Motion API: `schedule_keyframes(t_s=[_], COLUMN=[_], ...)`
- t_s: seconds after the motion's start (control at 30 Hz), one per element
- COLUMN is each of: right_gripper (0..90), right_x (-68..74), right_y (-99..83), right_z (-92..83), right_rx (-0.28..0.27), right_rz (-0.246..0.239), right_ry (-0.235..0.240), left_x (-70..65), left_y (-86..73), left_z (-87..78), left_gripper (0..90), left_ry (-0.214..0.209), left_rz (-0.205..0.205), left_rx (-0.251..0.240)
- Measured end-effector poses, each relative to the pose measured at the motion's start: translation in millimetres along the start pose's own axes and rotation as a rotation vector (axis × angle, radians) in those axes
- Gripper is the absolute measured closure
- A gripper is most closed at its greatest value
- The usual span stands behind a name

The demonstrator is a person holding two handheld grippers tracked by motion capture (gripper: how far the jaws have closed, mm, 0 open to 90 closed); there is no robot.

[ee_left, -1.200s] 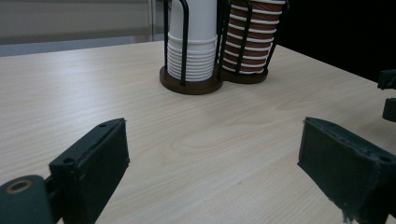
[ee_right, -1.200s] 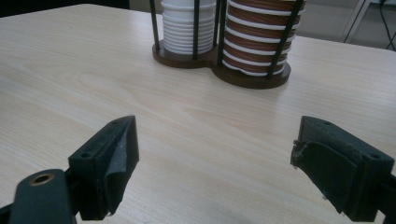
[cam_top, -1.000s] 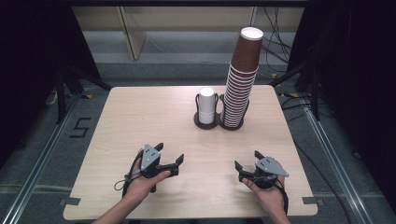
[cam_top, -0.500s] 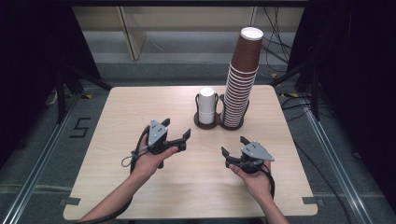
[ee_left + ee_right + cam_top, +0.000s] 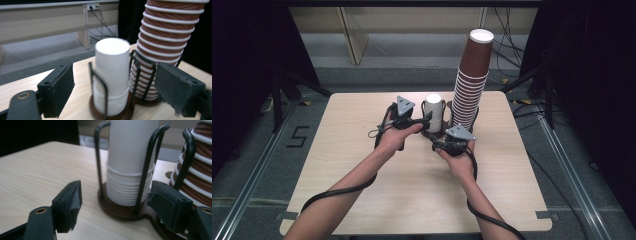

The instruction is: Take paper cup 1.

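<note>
white cup stack [image 5: 433,112] sits in a wire holder [image 5: 427,131] at the table's [image 5: 337,165] 12 o'clock, beside brown cups [image 5: 469,87]. left tool [image 5: 426,120] and right tool [image 5: 435,144] just closing in, both apart, touching nothing, likely lining up to pull 1 cup.

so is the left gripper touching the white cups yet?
Apart. In the left gripper view the left gripper stands open, with bare table between each pad and the white cups in their wire holder.

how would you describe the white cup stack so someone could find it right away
Start at the wooden table and look to its far middle, where a dark wire holder stands. The white cup stack sits inside it, short and pale beside the tall brown cup stack.
</note>
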State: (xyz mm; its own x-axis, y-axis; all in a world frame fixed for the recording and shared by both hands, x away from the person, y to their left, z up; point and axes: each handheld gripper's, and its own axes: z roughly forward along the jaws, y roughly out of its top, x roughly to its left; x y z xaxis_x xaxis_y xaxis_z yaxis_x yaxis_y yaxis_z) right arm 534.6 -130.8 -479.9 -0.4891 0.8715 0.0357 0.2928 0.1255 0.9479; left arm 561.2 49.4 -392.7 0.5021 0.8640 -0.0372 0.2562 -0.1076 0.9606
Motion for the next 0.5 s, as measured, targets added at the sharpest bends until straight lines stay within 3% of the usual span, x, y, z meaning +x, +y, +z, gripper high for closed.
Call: schedule_keyframes(t_s=[0.1,0.13,0.17,0.2,0.3,0.33,0.37,0.4,0.43,0.47,0.5], right_gripper=[27.4,27.4,27.4,27.5,27.5,27.9,28.0,28.0,28.2,28.9,29.3], right_x=[-1.4,-3.2,-3.2,-5.2,-8.3,-10.7,-10.9,-10.9,-10.7,-10.4,-10.6], right_y=[-0.9,-2.1,-2.1,-1.0,1.4,2.9,2.6,2.6,1.8,0.9,0.2], right_z=[8.9,15.4,15.4,19.8,23.6,25.6,27.7,27.7,30.5,32.7,34.8], right_rx=[0.019,0.027,0.027,0.031,0.027,0.031,0.029,0.029,0.021,0.048,0.039], right_rz=[0.013,-0.008,-0.008,-0.008,0.007,-0.012,0.003,0.003,0.011,0.017,0.018], right_ry=[-0.031,-0.048,-0.048,-0.044,-0.062,-0.062,-0.065,-0.065,-0.063,-0.066,-0.061], left_x=[-2.5,-4.0,-4.0,-3.9,-3.3,-2.6,-0.4,-0.4,-1.8,0.4,-1.2], left_y=[3.5,6.4,6.4,7.9,8.5,9.1,10.2,10.2,8.9,9.3,8.2], left_z=[9.5,18.2,18.2,26.0,33.6,38.4,41.3,41.3,43.0,47.2,48.0], left_gripper=[16.2,16.3,16.5,17.2,18.5,19.2,19.5,19.8,19.8,20.0,20.1], left_ry=[0.011,0.011,0.011,0.032,0.034,0.03,0.027,0.027,0.03,0.029,0.033], left_rz=[0.014,0.044,0.044,0.083,0.099,0.113,0.145,0.145,0.12,0.147,0.117], left_rx=[-0.005,-0.018,-0.018,-0.026,-0.018,-0.019,-0.03,-0.03,-0.014,-0.024,-0.01])
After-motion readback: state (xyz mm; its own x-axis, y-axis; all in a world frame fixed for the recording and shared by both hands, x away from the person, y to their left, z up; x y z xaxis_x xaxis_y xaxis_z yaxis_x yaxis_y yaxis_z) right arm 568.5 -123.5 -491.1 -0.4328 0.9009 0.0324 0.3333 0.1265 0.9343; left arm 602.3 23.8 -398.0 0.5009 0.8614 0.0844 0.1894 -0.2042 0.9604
